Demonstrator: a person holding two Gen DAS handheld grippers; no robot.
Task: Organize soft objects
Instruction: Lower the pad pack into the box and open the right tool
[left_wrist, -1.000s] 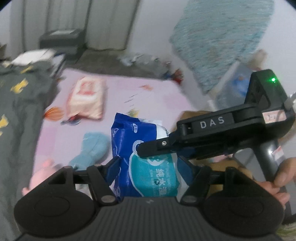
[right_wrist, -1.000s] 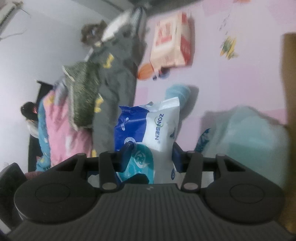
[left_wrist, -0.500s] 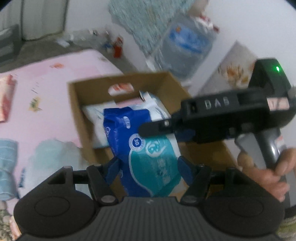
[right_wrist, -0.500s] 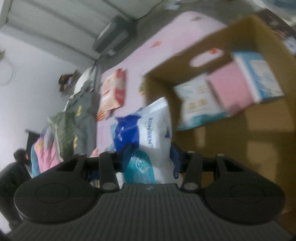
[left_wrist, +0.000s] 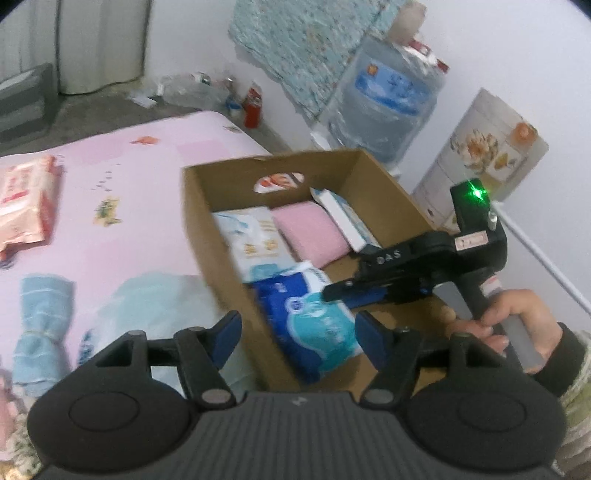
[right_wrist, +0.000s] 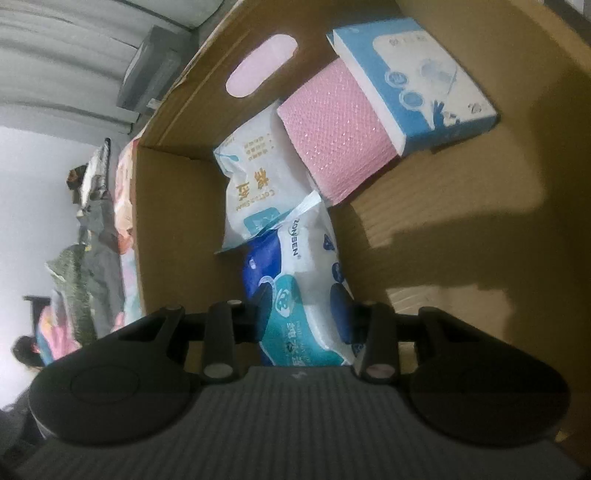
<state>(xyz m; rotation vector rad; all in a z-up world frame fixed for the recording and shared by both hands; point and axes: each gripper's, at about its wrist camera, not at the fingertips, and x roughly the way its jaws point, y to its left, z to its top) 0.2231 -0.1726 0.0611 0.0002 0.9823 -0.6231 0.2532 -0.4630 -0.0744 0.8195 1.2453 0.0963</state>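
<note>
The right gripper (right_wrist: 304, 308), jaws just closing, clamps the blue wet-wipes pack (right_wrist: 295, 280) low inside the cardboard box (left_wrist: 373, 173); left gripper (left_wrist: 295, 330) gapes empty. Settle it flat beside the white pack (right_wrist: 251, 192), then release.

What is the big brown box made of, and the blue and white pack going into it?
The box looks like plain brown corrugated cardboard: matte, with fine ribs on its floor and a punched handle hole. The blue and white wipes pack looks like thin glossy plastic film: it crinkles, is printed all over, and has a crimped end seal. It seems soft, dented where the right gripper squeezes it.
</note>
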